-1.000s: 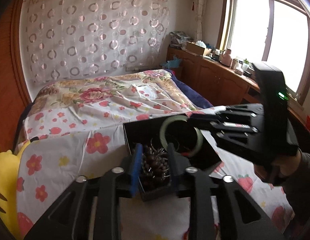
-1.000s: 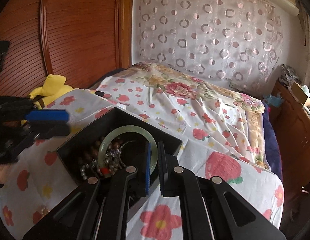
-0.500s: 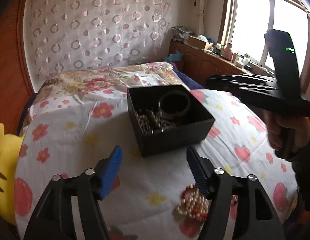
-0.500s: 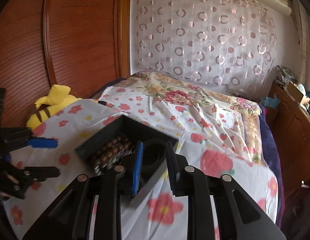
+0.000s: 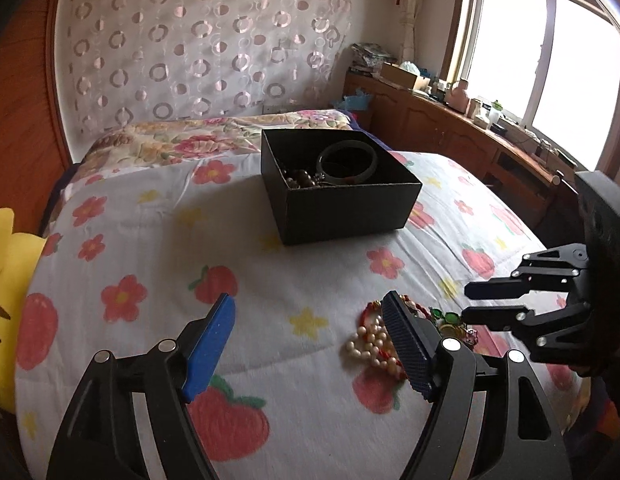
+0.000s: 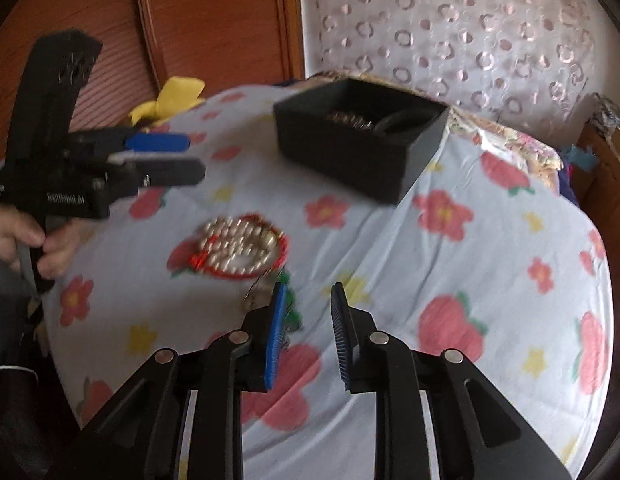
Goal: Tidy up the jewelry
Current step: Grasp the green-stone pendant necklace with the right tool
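Observation:
A black box (image 5: 350, 212) sits on the flowered bedsheet with a green bangle (image 5: 374, 164) and dark bead strings (image 5: 299, 178) inside. Nearer to me lies a loose pile of pearl and red bead strings (image 5: 370, 344), with a green-stoned piece (image 5: 446, 316) beside it. My left gripper (image 5: 307, 300) hovers over the sheet just left of the pile, its jaws opening with nothing between them. From the right, my right gripper (image 5: 466, 302) points at the green-stoned piece, slightly open and holding nothing. The right wrist view shows the pile (image 6: 241, 248) ahead-left of the right gripper (image 6: 308, 286), with the left gripper (image 6: 195, 157) and the box (image 6: 350, 160) beyond.
A yellow plush toy (image 5: 5, 280) lies at the bed's left edge. Wooden cabinets (image 5: 450, 128) with clutter run under the window on the right. A wooden panel (image 6: 209, 20) stands behind the bed. A person's hand (image 6: 17, 236) holds the left gripper's handle.
Both grippers have pulled back out of the box and sunk toward the sheet. The left let go of the dark beads, the right of the bangle. The loose pile came into view.

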Available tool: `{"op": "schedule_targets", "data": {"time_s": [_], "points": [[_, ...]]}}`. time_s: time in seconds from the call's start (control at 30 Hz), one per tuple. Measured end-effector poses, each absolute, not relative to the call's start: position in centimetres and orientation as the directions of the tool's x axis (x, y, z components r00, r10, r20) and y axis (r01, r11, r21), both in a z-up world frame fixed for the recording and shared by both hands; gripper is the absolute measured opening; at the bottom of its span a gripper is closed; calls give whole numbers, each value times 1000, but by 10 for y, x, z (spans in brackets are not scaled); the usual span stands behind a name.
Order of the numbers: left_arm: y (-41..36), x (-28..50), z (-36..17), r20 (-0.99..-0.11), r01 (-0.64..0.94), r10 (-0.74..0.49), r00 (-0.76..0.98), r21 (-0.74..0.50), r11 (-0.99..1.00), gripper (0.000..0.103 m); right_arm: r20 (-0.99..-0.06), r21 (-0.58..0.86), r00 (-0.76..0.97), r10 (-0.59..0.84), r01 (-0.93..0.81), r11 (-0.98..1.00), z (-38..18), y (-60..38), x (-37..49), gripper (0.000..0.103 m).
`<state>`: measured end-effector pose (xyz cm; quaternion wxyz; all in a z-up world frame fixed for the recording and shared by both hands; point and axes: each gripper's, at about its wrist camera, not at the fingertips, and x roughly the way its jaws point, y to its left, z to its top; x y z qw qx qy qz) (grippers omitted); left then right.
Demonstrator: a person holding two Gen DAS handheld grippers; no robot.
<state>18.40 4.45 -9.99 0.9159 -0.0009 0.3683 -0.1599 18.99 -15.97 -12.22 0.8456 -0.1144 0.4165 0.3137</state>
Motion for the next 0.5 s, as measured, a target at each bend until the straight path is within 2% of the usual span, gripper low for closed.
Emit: {"op": "schedule_targets", "data": {"time_s": [0.4,0.43,0.5], "points": [[42,174,-96,-667,299,-299,683,-118,947,73,-813,18,429,395,-659,752,-128,-145,186,24],[41,174,-97,-668,300,-300,681,-118,947,73,-812,17,424,401,-669,743,-128,-142,186,15],[40,173,-97,-669,303,-303,679,-121,945,73,-814,7,422,399,-680,733,-127,-138,187,12]]}}
